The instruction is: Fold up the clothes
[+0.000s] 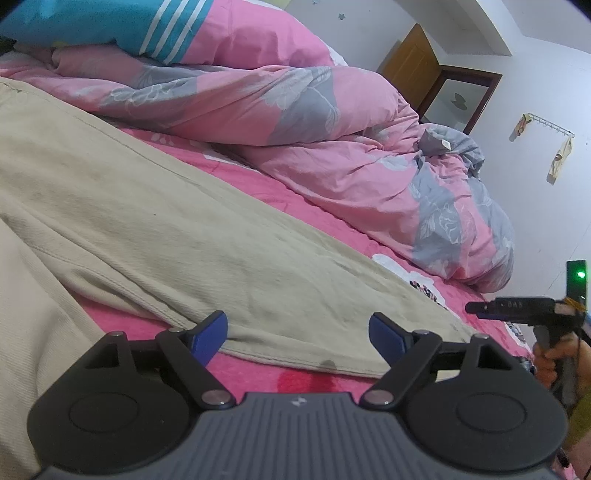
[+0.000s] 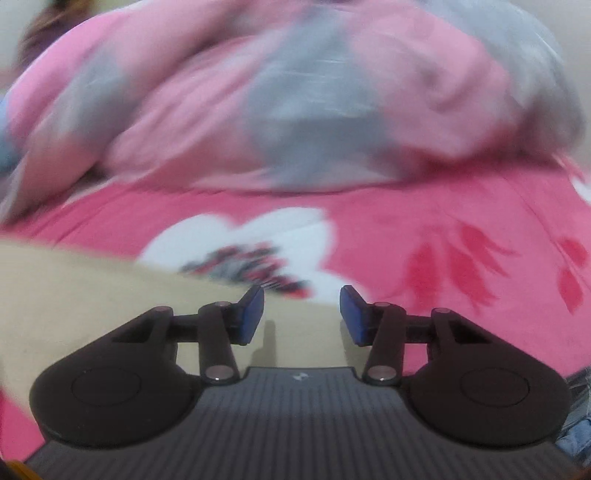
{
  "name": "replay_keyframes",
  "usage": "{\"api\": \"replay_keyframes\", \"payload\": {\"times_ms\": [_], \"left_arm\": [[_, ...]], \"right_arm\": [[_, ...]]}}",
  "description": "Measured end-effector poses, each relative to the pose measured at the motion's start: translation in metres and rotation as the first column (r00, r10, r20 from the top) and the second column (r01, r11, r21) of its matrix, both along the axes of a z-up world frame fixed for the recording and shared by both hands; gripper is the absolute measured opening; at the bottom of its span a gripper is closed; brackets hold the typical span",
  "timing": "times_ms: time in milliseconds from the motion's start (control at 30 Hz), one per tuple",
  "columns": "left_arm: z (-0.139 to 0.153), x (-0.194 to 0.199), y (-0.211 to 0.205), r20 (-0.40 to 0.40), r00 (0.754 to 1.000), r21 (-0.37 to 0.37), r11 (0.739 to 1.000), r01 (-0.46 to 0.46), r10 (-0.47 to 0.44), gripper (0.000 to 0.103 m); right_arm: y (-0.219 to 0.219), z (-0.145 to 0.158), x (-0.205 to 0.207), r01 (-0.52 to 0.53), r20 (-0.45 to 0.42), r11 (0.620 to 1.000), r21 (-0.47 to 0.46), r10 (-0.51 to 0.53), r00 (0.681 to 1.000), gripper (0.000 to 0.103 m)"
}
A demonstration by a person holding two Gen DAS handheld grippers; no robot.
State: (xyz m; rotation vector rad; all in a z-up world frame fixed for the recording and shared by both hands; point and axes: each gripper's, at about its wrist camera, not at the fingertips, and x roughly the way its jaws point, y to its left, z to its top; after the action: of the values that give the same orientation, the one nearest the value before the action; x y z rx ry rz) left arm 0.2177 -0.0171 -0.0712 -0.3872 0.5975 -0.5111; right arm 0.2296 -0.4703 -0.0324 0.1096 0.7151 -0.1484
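Note:
Beige trousers (image 1: 155, 221) lie spread across the pink bed sheet (image 1: 295, 206). My left gripper (image 1: 298, 334) is open, its blue pads on either side of one trouser leg's hem (image 1: 295, 354), just above it. The right gripper (image 1: 509, 308) shows at the right edge of the left wrist view, held by a hand. In the blurred right wrist view my right gripper (image 2: 302, 314) is open over the beige cloth's edge (image 2: 92, 295), with nothing between the pads.
A crumpled pink and grey quilt (image 1: 332, 147) is heaped along the far side of the bed. A blue striped pillow (image 1: 110, 26) lies at the top left. A white wall with a hook rack (image 1: 546, 129) stands beyond the bed.

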Motion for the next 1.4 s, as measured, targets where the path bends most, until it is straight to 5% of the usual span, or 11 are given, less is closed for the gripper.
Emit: {"api": "replay_keyframes", "payload": {"times_ms": [167,333,533,700,833,1000,1100,1233,1367,1400], "left_arm": [[0.025,-0.011,0.008,0.011,0.998,0.062,0.996,-0.070,0.069,0.085],[0.048,-0.014,0.043,0.027,0.984,0.084,0.981,-0.175,0.174,0.087],[0.017,0.008,0.075,-0.086,0.953,0.118,0.953,-0.280,0.291,0.079],[0.007,0.000,0.076,-0.046,0.955,0.080,0.954,-0.290,0.294,0.080],[0.003,-0.001,0.083,-0.045,0.957,0.031,0.958,-0.286,0.287,0.080],[0.002,-0.004,0.093,-0.053,0.957,-0.019,0.958,-0.287,0.286,0.079],[0.001,-0.006,0.100,-0.063,0.955,-0.053,0.955,-0.292,0.289,0.077],[0.000,-0.007,0.103,-0.061,0.952,-0.075,0.950,-0.304,0.300,0.076],[-0.001,-0.010,0.106,-0.060,0.950,-0.101,0.945,-0.310,0.305,0.075],[-0.002,-0.011,0.108,-0.063,0.950,-0.112,0.944,-0.312,0.306,0.075]], "right_arm": [[0.061,0.028,-0.020,-0.182,0.019,0.981,-0.058,0.184,0.983,0.040],[0.129,0.052,-0.014,-0.367,0.056,0.928,-0.069,0.371,0.927,0.041],[0.216,0.034,0.045,-0.511,0.030,0.859,0.037,0.510,0.859,0.041],[0.277,-0.012,0.118,-0.520,-0.088,0.848,0.104,0.529,0.844,0.037],[0.290,-0.031,0.177,-0.450,-0.077,0.892,0.041,0.452,0.889,0.034],[0.283,-0.008,0.217,-0.264,-0.078,0.963,0.050,0.268,0.960,0.034],[0.295,0.016,0.196,-0.378,-0.040,0.914,0.149,0.388,0.921,0.034],[0.332,0.015,0.184,-0.545,-0.131,0.805,0.236,0.582,0.803,0.034],[0.355,-0.017,0.228,-0.501,-0.217,0.850,0.165,0.526,0.822,0.027],[0.354,-0.015,0.238,-0.463,-0.197,0.873,0.152,0.486,0.852,0.026]]}}
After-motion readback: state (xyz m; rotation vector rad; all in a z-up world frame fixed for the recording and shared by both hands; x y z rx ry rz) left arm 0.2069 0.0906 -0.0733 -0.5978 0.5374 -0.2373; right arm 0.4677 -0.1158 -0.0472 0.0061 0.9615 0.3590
